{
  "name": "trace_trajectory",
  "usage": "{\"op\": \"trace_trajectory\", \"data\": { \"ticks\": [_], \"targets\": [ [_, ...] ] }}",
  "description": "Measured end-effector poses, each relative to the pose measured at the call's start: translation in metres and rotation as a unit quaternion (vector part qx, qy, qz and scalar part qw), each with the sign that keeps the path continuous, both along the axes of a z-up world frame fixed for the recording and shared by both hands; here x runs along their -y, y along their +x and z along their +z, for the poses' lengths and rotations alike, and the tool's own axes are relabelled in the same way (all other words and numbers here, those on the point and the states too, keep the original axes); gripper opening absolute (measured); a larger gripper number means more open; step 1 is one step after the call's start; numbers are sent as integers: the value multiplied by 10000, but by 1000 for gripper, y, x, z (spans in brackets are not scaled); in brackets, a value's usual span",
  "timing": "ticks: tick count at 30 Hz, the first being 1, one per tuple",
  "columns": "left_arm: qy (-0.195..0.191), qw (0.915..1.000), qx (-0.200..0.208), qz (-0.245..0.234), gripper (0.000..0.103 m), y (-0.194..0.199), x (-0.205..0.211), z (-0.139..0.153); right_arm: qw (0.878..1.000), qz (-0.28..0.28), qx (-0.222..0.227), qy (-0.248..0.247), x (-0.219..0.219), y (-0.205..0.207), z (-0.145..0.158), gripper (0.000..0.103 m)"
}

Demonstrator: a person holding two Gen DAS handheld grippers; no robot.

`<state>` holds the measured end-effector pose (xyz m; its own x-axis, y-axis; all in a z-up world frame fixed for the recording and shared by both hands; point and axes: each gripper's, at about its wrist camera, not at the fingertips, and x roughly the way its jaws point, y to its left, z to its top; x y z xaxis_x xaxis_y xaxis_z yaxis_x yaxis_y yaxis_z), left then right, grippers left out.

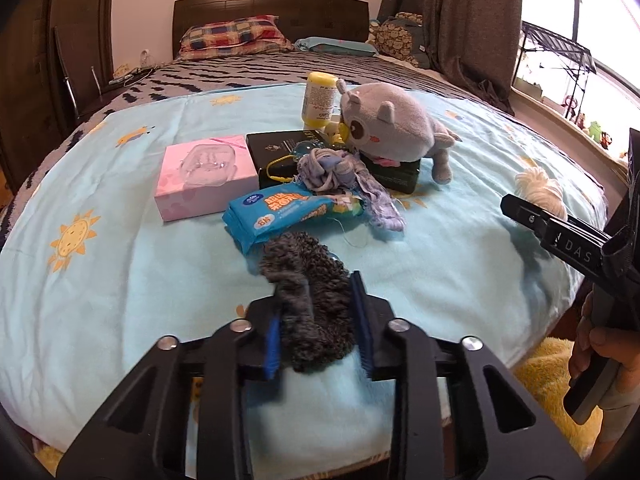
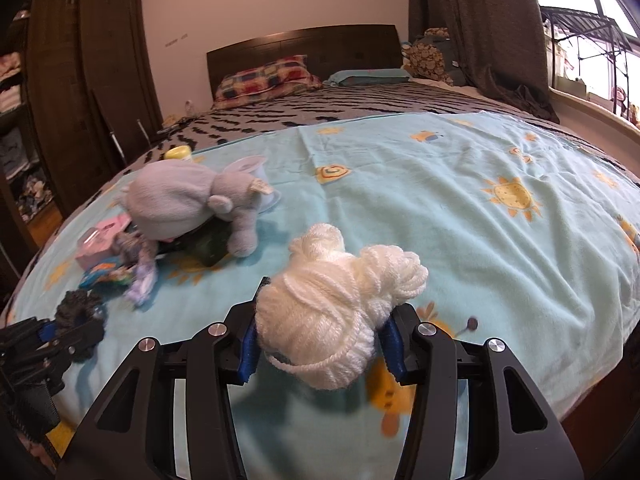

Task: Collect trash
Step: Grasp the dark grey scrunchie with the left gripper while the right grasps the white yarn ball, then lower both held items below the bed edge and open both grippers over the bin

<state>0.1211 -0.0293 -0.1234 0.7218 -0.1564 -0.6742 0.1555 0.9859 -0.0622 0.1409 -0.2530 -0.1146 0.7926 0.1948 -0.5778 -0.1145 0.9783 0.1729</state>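
A dark grey fuzzy cloth (image 1: 308,296) lies on the bed between the blue pads (image 1: 362,320) of the left gripper (image 1: 318,322), whose jaws have closed in and pinch it at both sides. A ball of white yarn (image 2: 340,312) sits between the blue pads (image 2: 249,346) of the right gripper (image 2: 320,344), which is partly closed and presses on it from both sides; the yarn bulges up and forward past the fingertips.

Just beyond the left gripper lies a blue snack wrapper (image 1: 280,212), then a tangle of pale purple cloth (image 1: 352,184), a pink box (image 1: 206,176) to its left, and a black box (image 1: 288,152) with a grey plush toy (image 1: 392,128) resting on it. A yellow-capped bottle (image 1: 318,100) stands behind the toy.

All of this rests on a light blue blanket with sun prints (image 2: 460,220) spread over the bed; farther back are a striped cover (image 1: 280,68), a checked pillow (image 1: 236,34) and a dark headboard (image 1: 272,10). Grey curtains (image 2: 488,20) hang beside a bright window at the right.

Both grippers point down at a slant toward the blanket. A hand (image 1: 612,344) grips the right gripper's handle at the edge of the left wrist view.
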Motion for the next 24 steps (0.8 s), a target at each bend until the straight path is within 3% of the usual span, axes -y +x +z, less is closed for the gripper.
{"op": "trace_trajectory", "data": {
  "ticks": [6,16,24],
  "targets": [
    [212,9996,118,-129,14,-23,5,1,9990,448,-73,-29,-18,-26,-1,50],
    [67,9991,236,-337,13,-83,-9,9,9942,1056,-130,134,-38,-82,8,50],
    [-84,9983,-191,-552,13,-132,-8,-19,9873,1425,-699,-120,-62,-118,-27,50]
  ]
}}
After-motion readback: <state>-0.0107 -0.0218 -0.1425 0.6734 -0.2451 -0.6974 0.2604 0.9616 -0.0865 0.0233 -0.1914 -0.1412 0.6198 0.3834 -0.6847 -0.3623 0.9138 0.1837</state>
